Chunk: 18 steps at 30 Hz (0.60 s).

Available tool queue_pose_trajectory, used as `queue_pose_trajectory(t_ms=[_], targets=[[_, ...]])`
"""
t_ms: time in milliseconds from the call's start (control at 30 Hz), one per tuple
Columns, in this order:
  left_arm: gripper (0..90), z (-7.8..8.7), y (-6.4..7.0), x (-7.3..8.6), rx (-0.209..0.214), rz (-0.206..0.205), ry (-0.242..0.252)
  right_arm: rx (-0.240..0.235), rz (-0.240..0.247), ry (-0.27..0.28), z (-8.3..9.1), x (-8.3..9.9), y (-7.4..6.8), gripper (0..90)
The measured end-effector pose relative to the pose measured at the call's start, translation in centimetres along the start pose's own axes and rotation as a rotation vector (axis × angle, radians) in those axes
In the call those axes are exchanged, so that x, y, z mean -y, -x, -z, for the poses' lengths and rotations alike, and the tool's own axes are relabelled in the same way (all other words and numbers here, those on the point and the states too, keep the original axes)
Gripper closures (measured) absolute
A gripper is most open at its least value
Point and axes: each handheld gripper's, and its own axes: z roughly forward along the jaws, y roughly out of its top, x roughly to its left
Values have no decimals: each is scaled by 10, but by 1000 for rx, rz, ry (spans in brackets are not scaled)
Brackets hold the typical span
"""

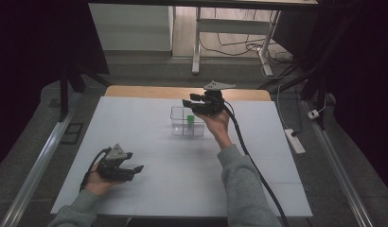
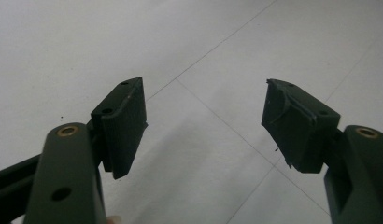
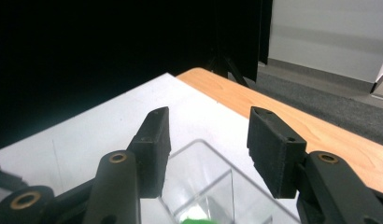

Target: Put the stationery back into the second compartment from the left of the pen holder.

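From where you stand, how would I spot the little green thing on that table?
Start at the big white table and look toward its far edge, where a clear plastic box stands near the middle. The green thing sits inside that box, just under the right gripper, whose jaws are open above it. It is the sole patch of bright colour on the table.

Grey sleeves (image 1: 244, 182) cover both forearms, loose and creased at the cuffs. The left gripper (image 1: 135, 170) is black, a grey three-cornered plate on top, a thin black cable looping behind it. The right gripper (image 1: 188, 103) matches, its thick black cable trailing near and right. Close up: dark ribbed pads (image 2: 126, 126), brass-ringed screw holes, one pad's edge chipped.
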Motion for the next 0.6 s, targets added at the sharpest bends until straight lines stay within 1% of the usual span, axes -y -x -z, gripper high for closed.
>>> queue_pose_trajectory(t_ms=[100, 233, 467, 600], targets=[[303, 0, 0, 0, 1, 1, -1, 6, 12, -20, 9, 6, 0, 476], [303, -1, 0, 0, 0, 3, -3, 12, 12, -53, 25, 15, 0, 469], [302, -1, -1, 0, 0, 6, -4, 49, 26, -112, 60, 34, 2, 451], [301, -2, -1, 0, 0, 7, -6, 66, 22, -130, 81, 48, 3, 443]])
